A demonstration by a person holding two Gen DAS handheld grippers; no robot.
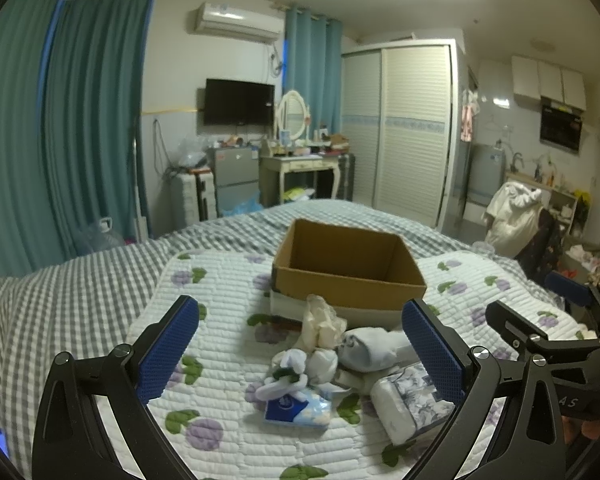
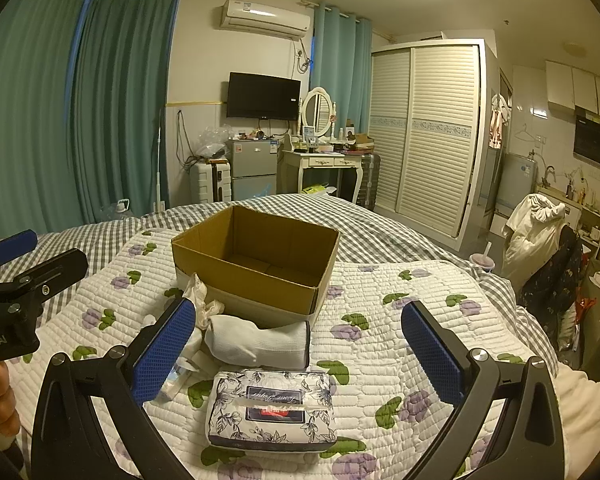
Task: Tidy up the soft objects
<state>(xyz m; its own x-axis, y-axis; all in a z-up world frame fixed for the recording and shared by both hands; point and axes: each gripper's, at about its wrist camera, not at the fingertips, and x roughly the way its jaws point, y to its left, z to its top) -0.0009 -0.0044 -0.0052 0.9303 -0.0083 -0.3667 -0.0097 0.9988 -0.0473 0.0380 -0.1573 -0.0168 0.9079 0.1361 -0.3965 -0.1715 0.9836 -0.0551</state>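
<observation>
A small heap of soft things is lying on a white quilt [image 2: 400, 280] printed with purple flowers, low in the centre of both views. Nearest the right wrist camera is sitting a tissue pack [image 2: 271, 409] in a navy floral wrapper, its long axis running left to right across the frame. Just behind it a rolled white sock [image 2: 256, 342] is lying the same way, its cuff pointing right. In the left wrist view, a cream crumpled cloth [image 1: 322, 322] is standing up against the box, with a knot of pale socks [image 1: 300, 368] below it and a small blue tissue packet [image 1: 298, 410] at the bottom of the heap.

An open cardboard box [image 2: 204, 254] is sitting just behind the heap at mid-frame, holding nothing that I can see — its near wall is touching the cloth.

The left gripper [image 1: 300, 352] is hovering over the heap with its blue fingers spread wide, holding nothing. The right gripper [image 2: 298, 354] is likewise gaping wide and holding nothing, framing the tissue pack and sock. Bare quilt is stretching to the right of the heap in the right wrist view, out to the checked bedding [image 2: 380, 224] at the edges.
</observation>
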